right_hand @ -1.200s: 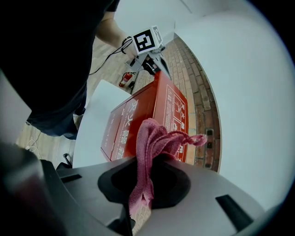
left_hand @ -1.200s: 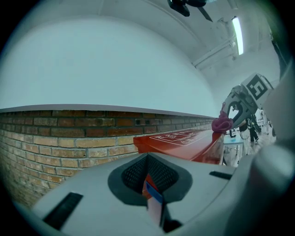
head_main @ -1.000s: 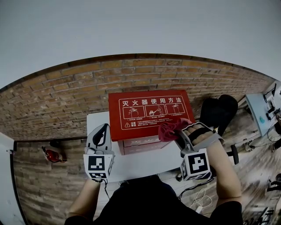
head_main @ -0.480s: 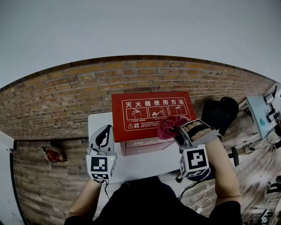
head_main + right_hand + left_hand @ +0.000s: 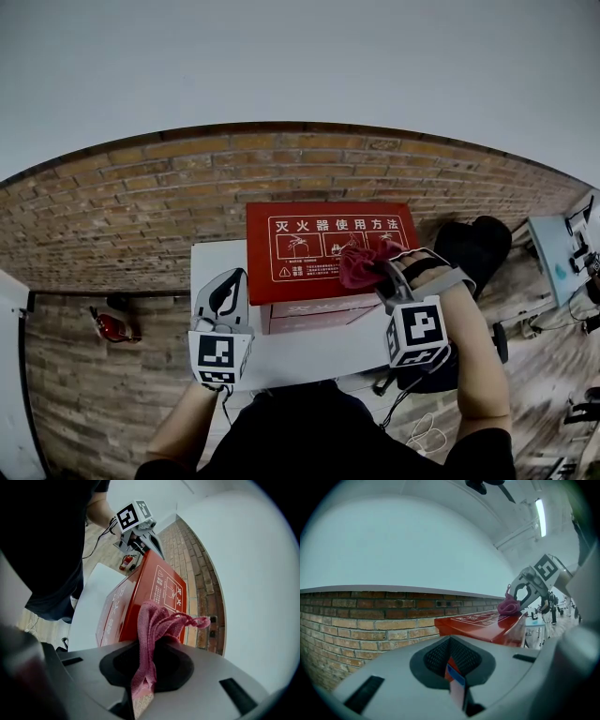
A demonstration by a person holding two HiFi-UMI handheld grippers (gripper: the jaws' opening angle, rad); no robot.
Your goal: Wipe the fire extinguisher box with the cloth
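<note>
The red fire extinguisher box (image 5: 323, 246) with white printed instructions on its lid stands on a white table (image 5: 309, 354). My right gripper (image 5: 378, 272) is shut on a pink cloth (image 5: 360, 265), which rests bunched on the right part of the lid. From the right gripper view, the cloth (image 5: 152, 630) sticks out of the closed jaws over the box (image 5: 157, 592). My left gripper (image 5: 232, 284) hovers to the left of the box, shut and empty. In the left gripper view the box (image 5: 487, 623) lies ahead, with the cloth (image 5: 508, 606) on it.
A brick wall (image 5: 141, 216) runs behind the table. A small red fire extinguisher (image 5: 111, 326) lies on the floor at the left. A black chair (image 5: 473, 246) stands right of the table, and a desk (image 5: 553, 246) sits at the far right.
My right gripper has slid the cloth a little farther onto the lid from its front right edge. The left gripper has stayed where it was.
</note>
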